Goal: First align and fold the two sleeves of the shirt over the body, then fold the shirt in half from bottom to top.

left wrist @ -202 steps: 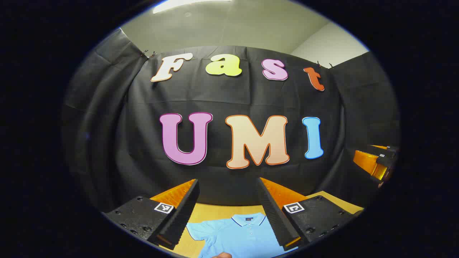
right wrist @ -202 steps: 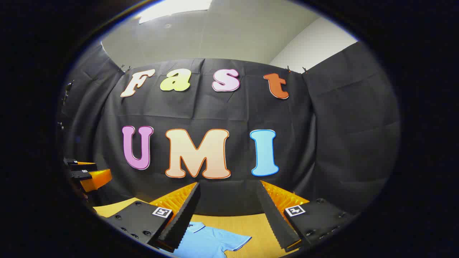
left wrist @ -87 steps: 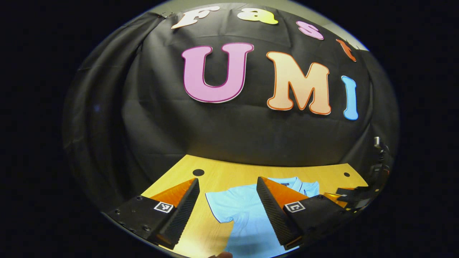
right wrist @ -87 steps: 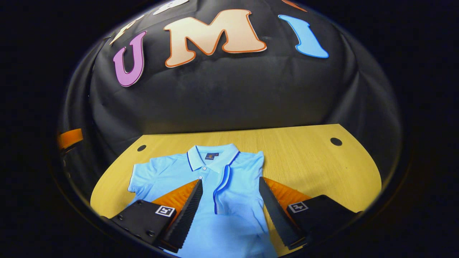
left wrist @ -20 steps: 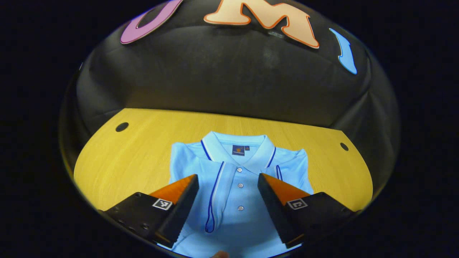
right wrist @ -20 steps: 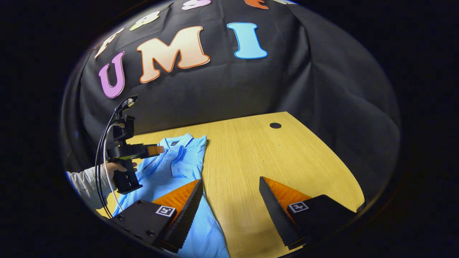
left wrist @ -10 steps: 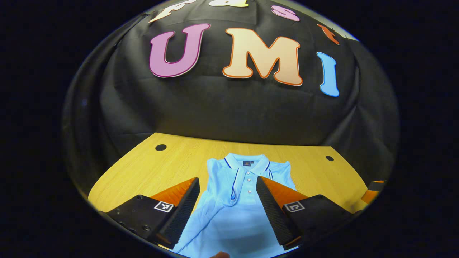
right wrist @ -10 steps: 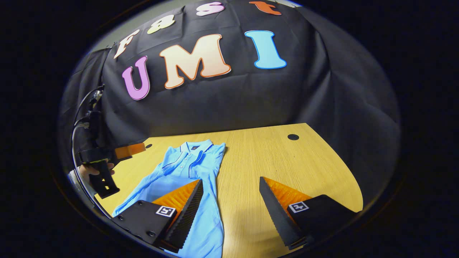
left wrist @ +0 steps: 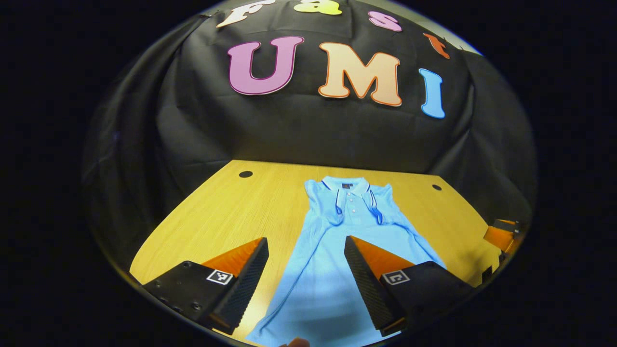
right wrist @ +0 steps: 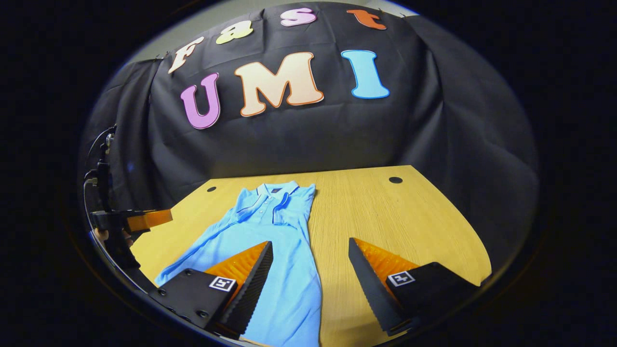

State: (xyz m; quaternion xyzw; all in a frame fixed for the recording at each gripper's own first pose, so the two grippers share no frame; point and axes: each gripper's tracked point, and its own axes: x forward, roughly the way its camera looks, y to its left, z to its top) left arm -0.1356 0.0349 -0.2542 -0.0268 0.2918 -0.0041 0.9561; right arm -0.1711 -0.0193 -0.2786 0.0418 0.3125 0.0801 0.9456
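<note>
Both hands have pulled back toward the near table edge: the left gripper hangs wide open and empty over the shirt's lower body, and the right gripper, just as open and empty, straddles its right side. Both sleeves now lie folded in over the chest, so the bottom-to-top fold looks next. The soft, smooth blue polo runs lengthwise, collar toward the far edge of the wood-grain table.
</note>
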